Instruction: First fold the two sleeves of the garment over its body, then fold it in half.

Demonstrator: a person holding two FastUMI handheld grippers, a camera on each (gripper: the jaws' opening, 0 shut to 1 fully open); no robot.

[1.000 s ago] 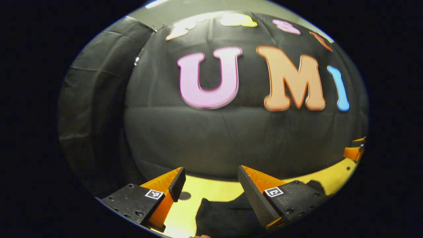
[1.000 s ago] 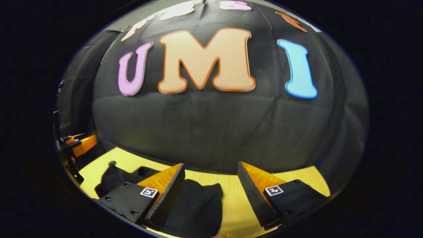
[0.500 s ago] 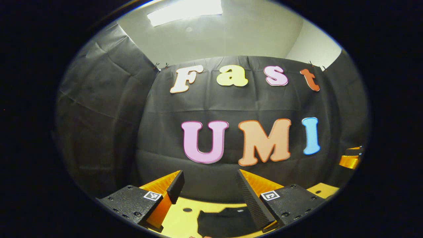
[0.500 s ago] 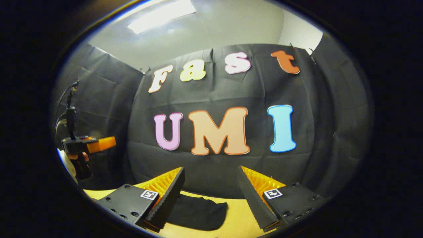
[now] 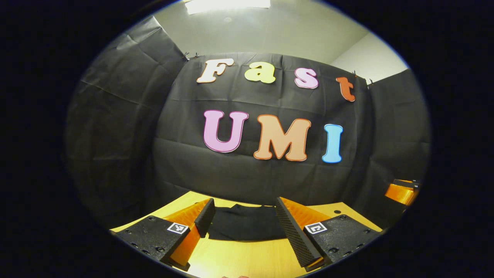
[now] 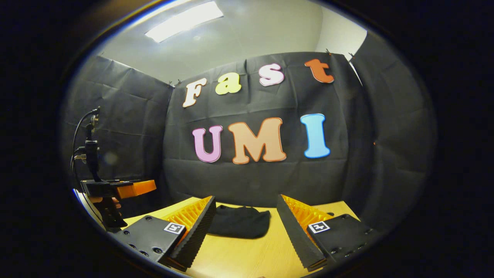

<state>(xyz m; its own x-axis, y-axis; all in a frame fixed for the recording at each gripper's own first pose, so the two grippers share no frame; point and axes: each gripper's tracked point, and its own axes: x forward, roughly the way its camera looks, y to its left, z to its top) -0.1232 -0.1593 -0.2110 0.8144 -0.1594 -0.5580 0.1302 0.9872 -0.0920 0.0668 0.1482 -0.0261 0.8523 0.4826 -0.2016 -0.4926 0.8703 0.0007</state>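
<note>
1. Two views made up this moment. In the left gripper view, the left claw [image 5: 242, 224] stood with its fingers wide apart and nothing between them, raised above the wooden table [image 5: 247, 258] and aimed level toward the black cloth wall [image 5: 239, 177].
2. Beyond that gap lay the garment [image 5: 247, 227], a dark, compact bundle flat on the table near the far edge, well apart from the fingertips. No sleeve stuck out from it as far as could be told, so it appeared already folded.
3. At the right edge of the same view, part of the right claw [image 5: 401, 192] showed, held up off the table; how far it was open could not be read from there.
4. In the right gripper view, the right claw [image 6: 245, 226] was likewise spread wide and gripped nothing, poised over bare table [image 6: 247, 258].
5. The garment [image 6: 241, 226] sat ahead between the finger lines, small and rounded, resting alone on the wood with neither claw touching it.
6. To the left, the left claw [image 6: 133, 187] was held level in a hand [image 6: 106, 200], above the table and clear of the cloth.
7. Both claws being empty and held away suggested the folding was finished, or nearly so, and the bundle was being left to lie undisturbed.
</note>
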